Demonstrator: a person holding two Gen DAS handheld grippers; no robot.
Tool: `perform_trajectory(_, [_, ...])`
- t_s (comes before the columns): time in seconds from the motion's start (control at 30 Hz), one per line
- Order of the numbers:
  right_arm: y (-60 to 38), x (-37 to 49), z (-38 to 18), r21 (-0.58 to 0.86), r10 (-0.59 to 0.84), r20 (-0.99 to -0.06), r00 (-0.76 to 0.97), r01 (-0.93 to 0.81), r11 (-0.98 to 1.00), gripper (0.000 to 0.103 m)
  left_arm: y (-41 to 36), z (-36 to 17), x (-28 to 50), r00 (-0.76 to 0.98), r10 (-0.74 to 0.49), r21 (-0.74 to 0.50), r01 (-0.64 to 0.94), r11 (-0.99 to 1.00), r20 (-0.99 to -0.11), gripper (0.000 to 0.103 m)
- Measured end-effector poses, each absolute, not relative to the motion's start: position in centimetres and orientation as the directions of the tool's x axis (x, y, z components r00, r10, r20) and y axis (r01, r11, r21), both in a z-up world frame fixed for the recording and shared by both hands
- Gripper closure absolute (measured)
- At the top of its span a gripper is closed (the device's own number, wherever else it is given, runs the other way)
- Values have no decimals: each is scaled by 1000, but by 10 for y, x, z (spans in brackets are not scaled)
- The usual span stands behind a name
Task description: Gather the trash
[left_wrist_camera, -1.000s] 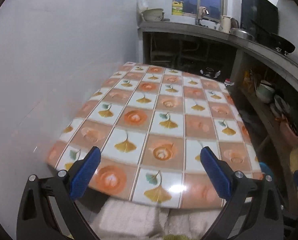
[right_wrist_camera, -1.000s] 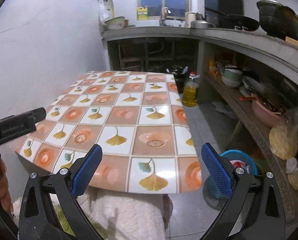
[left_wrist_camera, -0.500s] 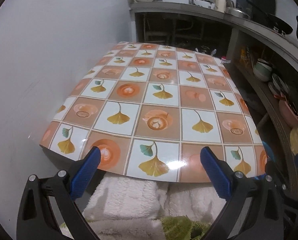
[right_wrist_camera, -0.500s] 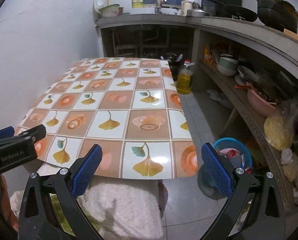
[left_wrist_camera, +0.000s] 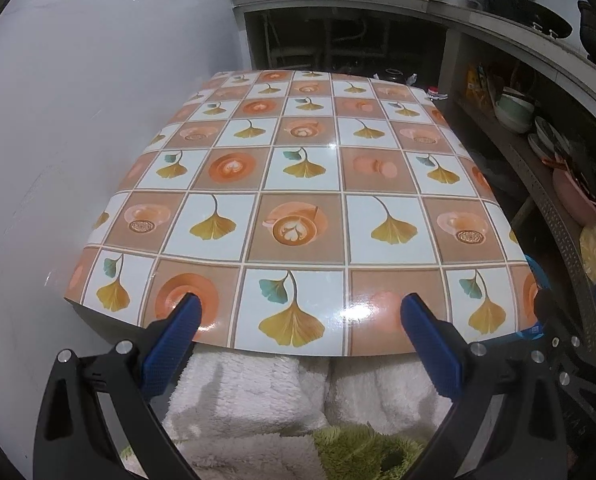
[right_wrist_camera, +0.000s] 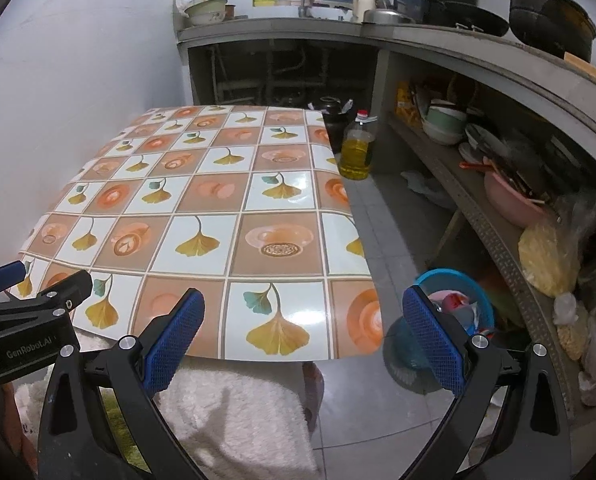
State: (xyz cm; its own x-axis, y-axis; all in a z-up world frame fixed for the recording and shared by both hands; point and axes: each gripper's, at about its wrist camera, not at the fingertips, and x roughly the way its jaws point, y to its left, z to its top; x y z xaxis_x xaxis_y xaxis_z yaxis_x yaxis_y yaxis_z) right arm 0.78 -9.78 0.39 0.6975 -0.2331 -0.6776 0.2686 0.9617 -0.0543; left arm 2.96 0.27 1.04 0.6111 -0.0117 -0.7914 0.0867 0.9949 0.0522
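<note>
Black left gripper [right_wrist_camera: 30, 320] reads "GenRobot.AI" | left [left_wrist_camera: 298, 320], right gripper [right_wrist_camera: 304, 320] spread wide, empty

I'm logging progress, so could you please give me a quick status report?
Left gripper and right gripper open, empty. No trash visible on table. Blue bin on floor, right of table.

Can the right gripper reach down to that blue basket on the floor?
Probably yes. The right gripper is open and holds nothing, and the blue basket sits on the floor just right of the table edge, below it. Nothing seems to stand in the way.
</note>
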Motion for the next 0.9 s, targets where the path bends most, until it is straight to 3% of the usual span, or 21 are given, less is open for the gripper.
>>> perform_trajectory(0.9, [-113, -23, 14, -48, -280, -644, 712, 328, 944, 8, -15, 19, 18, 630, -54, 65, 164, 984, -775, 5])
